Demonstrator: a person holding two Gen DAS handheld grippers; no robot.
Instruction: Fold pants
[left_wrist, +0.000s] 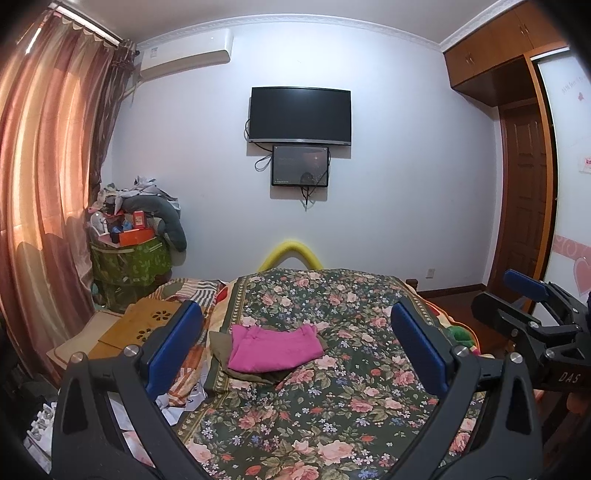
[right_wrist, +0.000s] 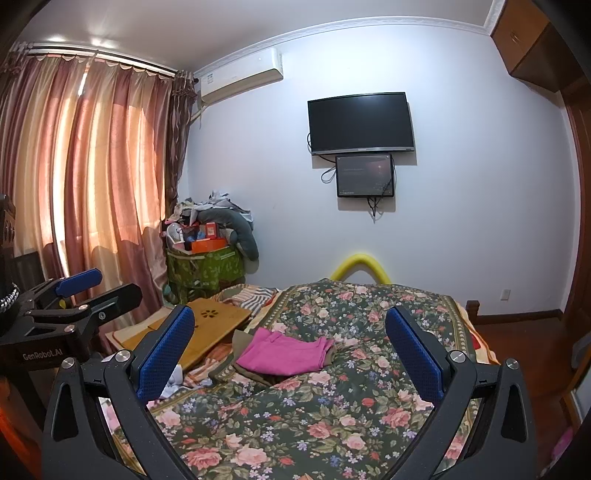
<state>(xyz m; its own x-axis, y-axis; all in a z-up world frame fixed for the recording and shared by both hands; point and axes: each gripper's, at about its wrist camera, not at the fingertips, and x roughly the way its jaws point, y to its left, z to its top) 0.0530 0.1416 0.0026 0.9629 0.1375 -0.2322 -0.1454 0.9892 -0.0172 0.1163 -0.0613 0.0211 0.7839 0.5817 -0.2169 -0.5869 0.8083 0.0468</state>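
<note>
Pink cloth, soft and light: from the left wrist view, your pants (left_wrist: 275, 349) lie already folded into a flat stack on the floral quilt (left_wrist: 332, 406) of the bed, resting on an olive-brown garment (left_wrist: 221, 347) underneath. They will likely sag and slide open if you lift them by one corner, so take a doubled edge where the layers pinch together, or both ends at once. Your left tool (left_wrist: 295, 343) hangs above the quilt with its blue pads (left_wrist: 175, 343) spread wide, holding nothing, well short of the stack. The right tool (left_wrist: 532, 306) shows at the right edge of this view

From the right wrist view, the pants' (right_wrist: 288, 350) long axis runs roughly left to right across the bed, tilted a little, with the bunched end toward the right. Which end is the waistband you cannot tell from here. Your right tool (right_wrist: 290, 350) is also wide and empty, and the left tool (right_wrist: 79, 291) stands off at the left side, apart from the cloth
</note>
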